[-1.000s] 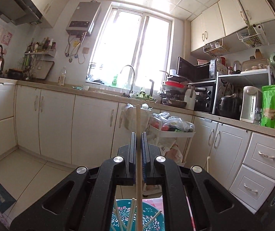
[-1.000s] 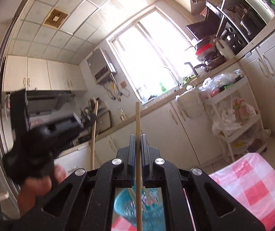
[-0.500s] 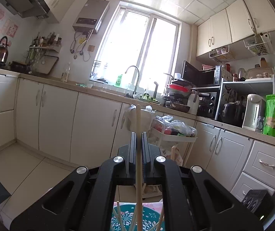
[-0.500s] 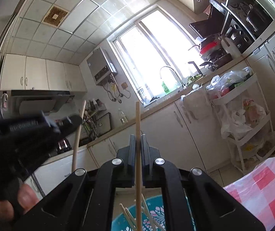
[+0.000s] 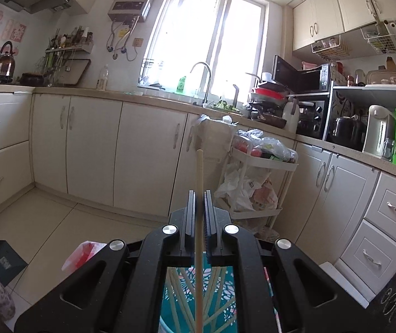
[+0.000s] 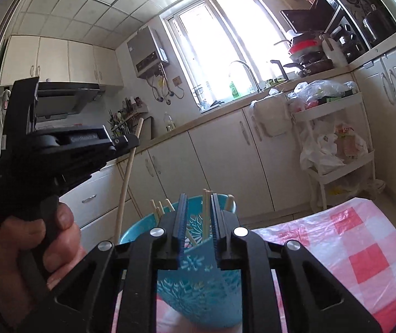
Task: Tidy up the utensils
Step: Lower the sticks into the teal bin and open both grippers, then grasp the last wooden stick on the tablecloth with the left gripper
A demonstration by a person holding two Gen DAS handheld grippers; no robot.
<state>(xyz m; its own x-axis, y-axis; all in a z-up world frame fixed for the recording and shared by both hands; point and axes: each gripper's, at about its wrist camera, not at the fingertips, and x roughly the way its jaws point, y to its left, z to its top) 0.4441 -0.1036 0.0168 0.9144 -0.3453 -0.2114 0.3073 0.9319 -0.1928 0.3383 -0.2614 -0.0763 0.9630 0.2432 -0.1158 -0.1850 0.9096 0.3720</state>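
Through my left wrist view, my left gripper (image 5: 198,202) pinches a single chopstick (image 5: 199,222), a pale, slender wooden rod running straight up the centre of the frame between the ribbed black pads. At the bottom centre, seen through the frame of the fingers, lies the teal holder (image 5: 220,299) with more chopsticks crossed inside it. I judge I am mid-way through dropping sticks into it: next I should lower this one over the opening and part my fingers.

In my right wrist view, my right gripper (image 6: 198,216) stands spread and holds nothing. The holder (image 6: 198,285), a perforated plastic cup with a lacy cut-out pattern, sits at lower centre on a glossy red-and-white checked tablecloth (image 6: 350,249), several stick ends (image 6: 206,211) poking above its rim. At left, the other gripper (image 6: 131,141) carries its chopstick (image 6: 127,177) slanted just beside the rim.
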